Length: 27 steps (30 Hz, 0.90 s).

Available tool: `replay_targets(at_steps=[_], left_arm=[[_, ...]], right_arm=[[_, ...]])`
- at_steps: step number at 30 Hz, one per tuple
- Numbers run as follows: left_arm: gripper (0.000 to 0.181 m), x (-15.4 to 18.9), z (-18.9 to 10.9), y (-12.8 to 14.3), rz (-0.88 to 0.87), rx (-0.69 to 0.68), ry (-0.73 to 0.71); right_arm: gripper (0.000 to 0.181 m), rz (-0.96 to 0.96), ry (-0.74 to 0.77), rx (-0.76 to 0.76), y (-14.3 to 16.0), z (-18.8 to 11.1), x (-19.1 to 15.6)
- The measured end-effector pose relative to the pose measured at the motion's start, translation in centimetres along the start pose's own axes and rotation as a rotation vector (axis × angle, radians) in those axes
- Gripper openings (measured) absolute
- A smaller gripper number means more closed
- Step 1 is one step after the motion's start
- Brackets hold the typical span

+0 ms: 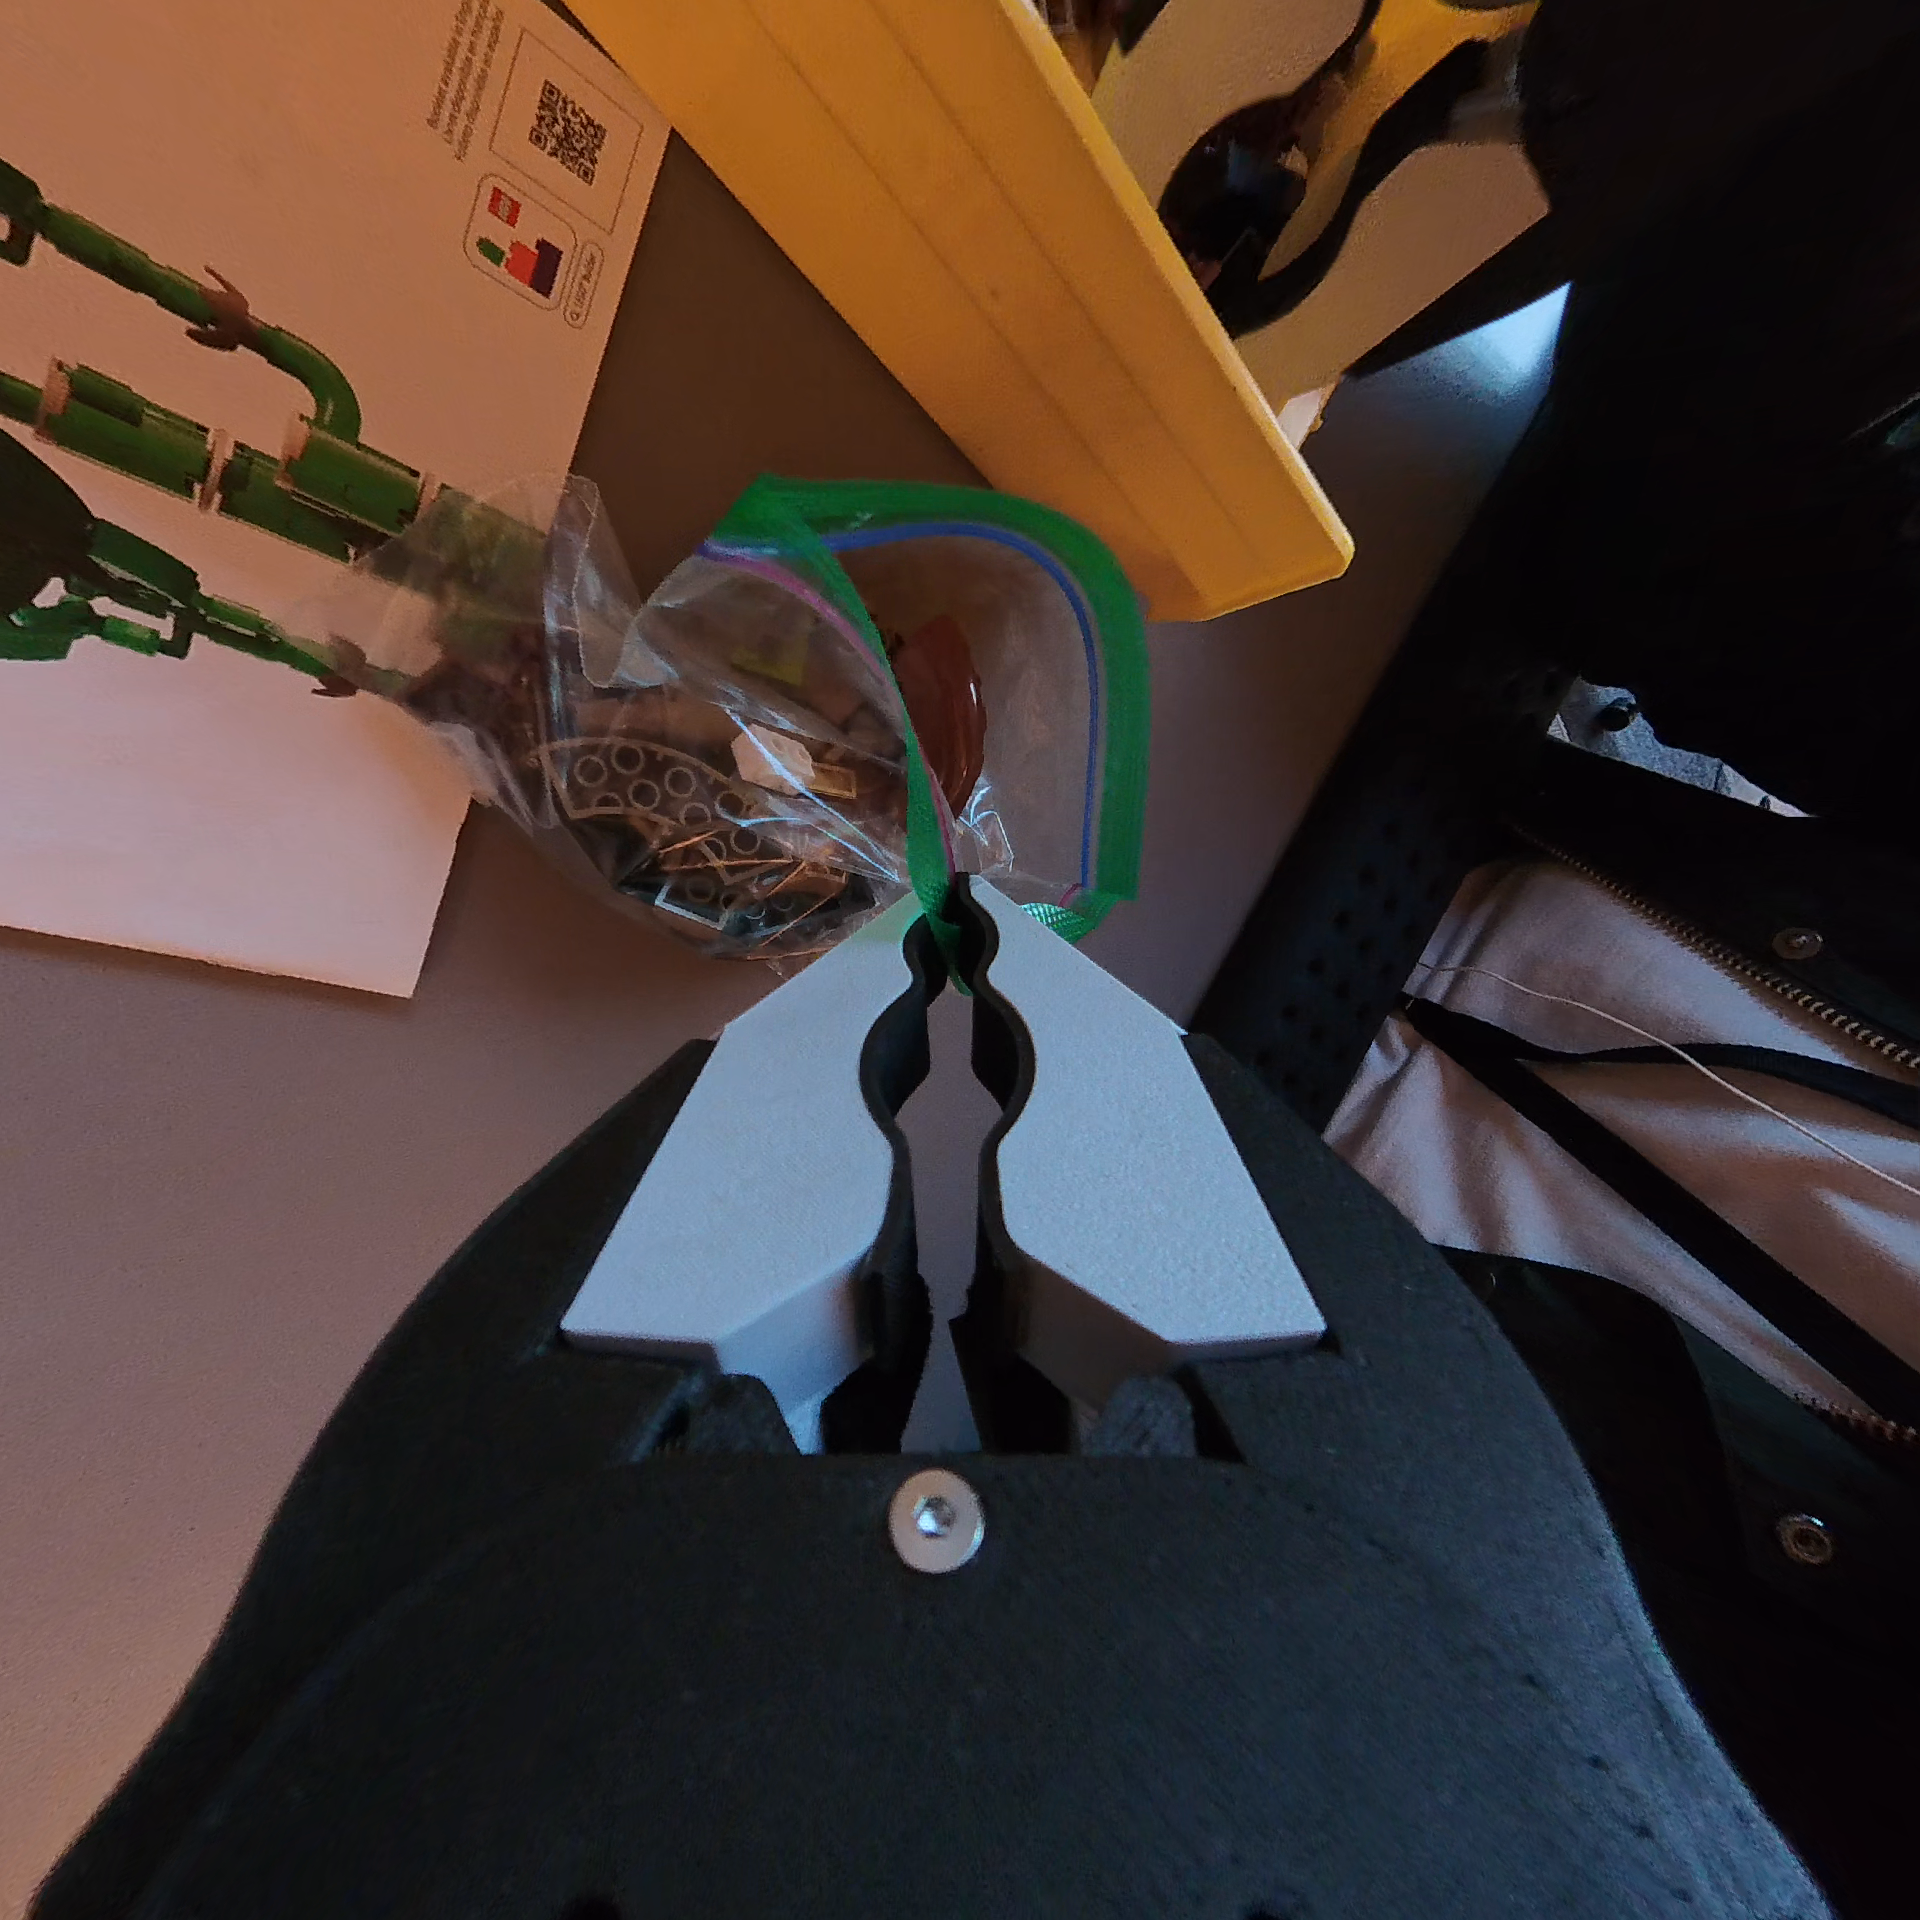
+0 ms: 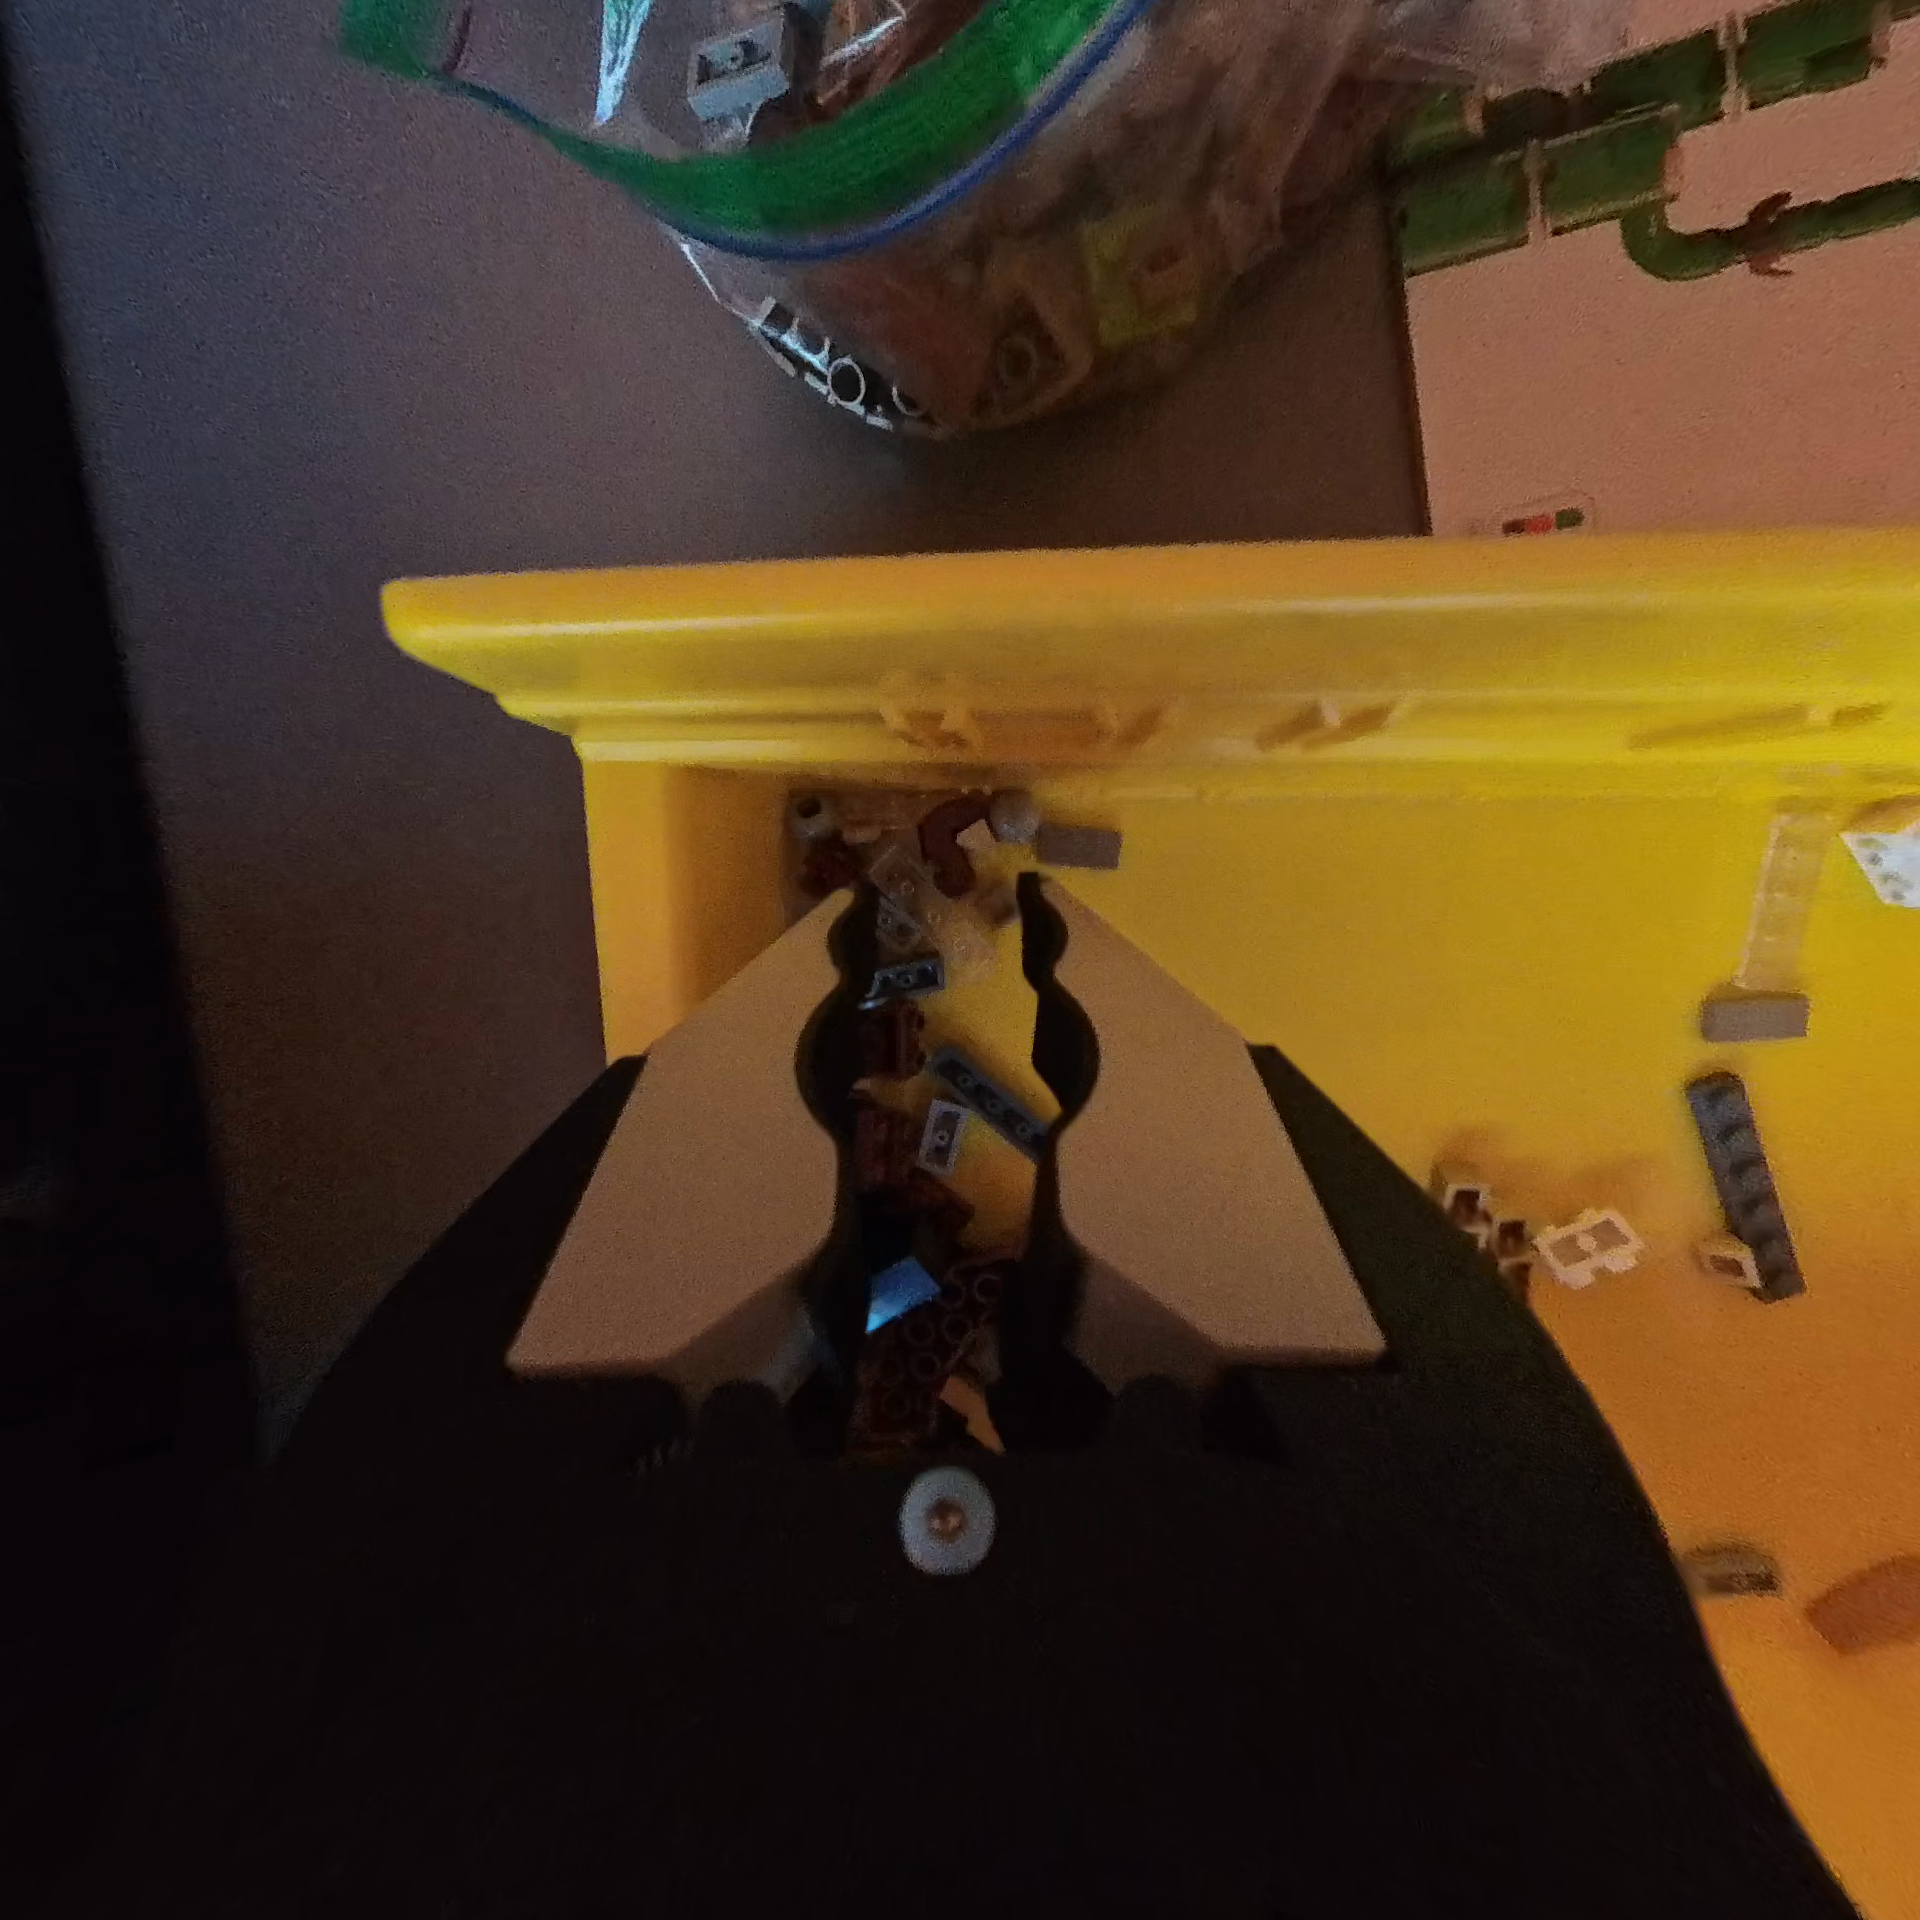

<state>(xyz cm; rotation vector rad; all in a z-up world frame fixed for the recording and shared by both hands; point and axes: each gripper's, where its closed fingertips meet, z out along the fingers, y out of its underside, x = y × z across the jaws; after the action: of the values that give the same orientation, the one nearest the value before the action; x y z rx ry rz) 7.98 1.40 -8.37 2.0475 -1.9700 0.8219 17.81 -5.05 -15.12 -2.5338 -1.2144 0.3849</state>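
My left gripper [image 1: 958, 914] is shut on the green zip rim of a clear plastic bag [image 1: 727, 748] that holds several small toy bricks. The bag's mouth gapes open and it hangs over the brown table, next to a yellow tray [image 1: 1039, 312]. In the right wrist view the same bag [image 2: 935, 260] shows at the top, beyond the tray's rim [image 2: 1039, 634]. My right gripper [image 2: 940, 904] is open and empty, hovering over the tray's corner, where a pile of brown and grey bricks [image 2: 914, 1039] lies between its fingers.
A printed booklet [image 1: 260, 675] with a picture of a green brick model lies on the table [image 1: 208, 1247] left of the bag. More loose bricks [image 2: 1745, 1184] are scattered in the tray. A person's dark jacket and light trousers [image 1: 1662, 1091] are at the right.
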Motion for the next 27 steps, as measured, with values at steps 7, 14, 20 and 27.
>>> replay_targets(at_steps=[7, 14, 20, 27], left_arm=[[0.0, 0.0, -0.2, 0.0, 0.001, 0.006, -0.001], [0.0, 0.0, -0.1, 0.0, 0.0, 0.004, -0.001], [0.0, 0.0, -0.2, 0.0, -0.001, 0.005, 0.0], [0.0, 0.0, 0.2, 0.0, -0.003, -0.005, 0.001]], right_arm=[[0.015, 0.007, -0.032, -0.023, 0.6, 0.7, -0.4], [0.008, -0.008, -0.005, -0.056, 1.0, 0.4, -0.2], [0.007, 0.002, 0.048, 0.174, -1.4, -4.3, 0.1], [0.007, -0.039, 0.068, 0.692, -11.3, -11.2, -1.8]])
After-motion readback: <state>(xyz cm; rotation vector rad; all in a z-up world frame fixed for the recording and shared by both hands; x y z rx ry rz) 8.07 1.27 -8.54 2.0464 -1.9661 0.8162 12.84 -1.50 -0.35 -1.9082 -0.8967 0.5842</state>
